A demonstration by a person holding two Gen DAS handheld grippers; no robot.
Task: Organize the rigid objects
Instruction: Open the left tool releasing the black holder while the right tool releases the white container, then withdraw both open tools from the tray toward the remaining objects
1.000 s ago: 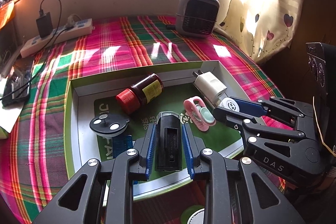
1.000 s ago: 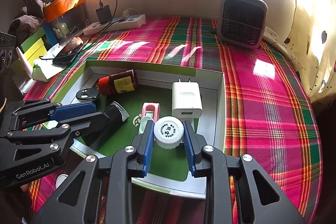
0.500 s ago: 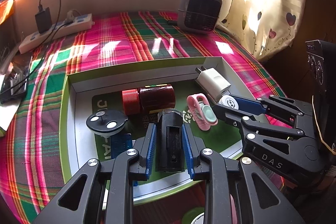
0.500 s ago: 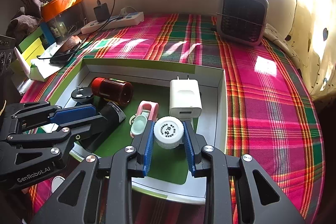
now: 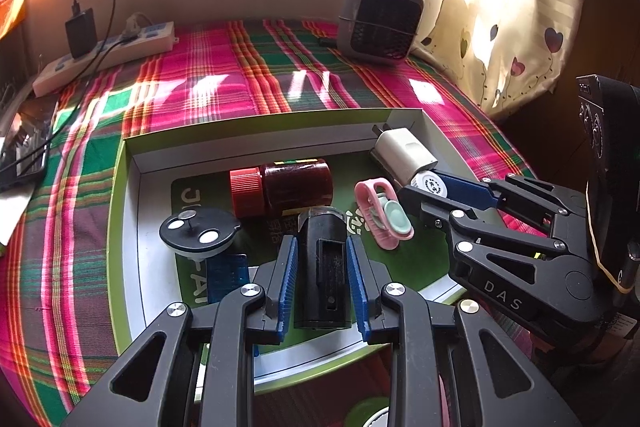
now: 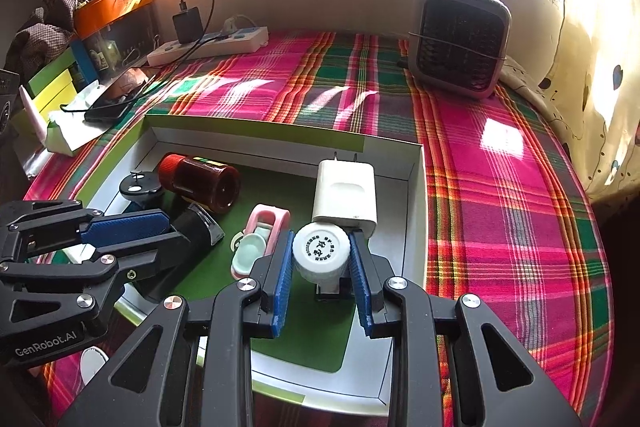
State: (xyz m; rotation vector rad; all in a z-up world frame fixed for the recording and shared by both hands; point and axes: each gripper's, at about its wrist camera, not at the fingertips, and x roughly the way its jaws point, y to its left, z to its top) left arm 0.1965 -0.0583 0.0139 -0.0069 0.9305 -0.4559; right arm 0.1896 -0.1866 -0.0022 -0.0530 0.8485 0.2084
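Observation:
A green-and-white open box (image 5: 256, 125) (image 6: 280, 137) lies on the plaid cloth. My left gripper (image 5: 322, 259) is shut on a black flashlight-like device (image 5: 324, 267) low over the box's near side. My right gripper (image 6: 320, 259) is shut on a white-capped bottle (image 6: 321, 251) over the box's right part, close to a white charger (image 6: 346, 193). In the box also lie a red-capped brown jar (image 5: 288, 185) (image 6: 200, 183), a pink clip (image 5: 384, 213) (image 6: 260, 235), a black round lid (image 5: 198, 231) and a blue card (image 5: 226, 275).
A grey fan heater (image 5: 380, 21) (image 6: 460, 35) stands at the back right. A white power strip (image 5: 104, 57) (image 6: 208, 45) with a black adapter lies at the back left. A phone (image 6: 112, 107) and boxes sit at the left edge.
The brown jar has rolled from tilted to lying crosswise in the box, its label turned away. Both grippers stayed shut on their objects and shifted slightly forward over the box.

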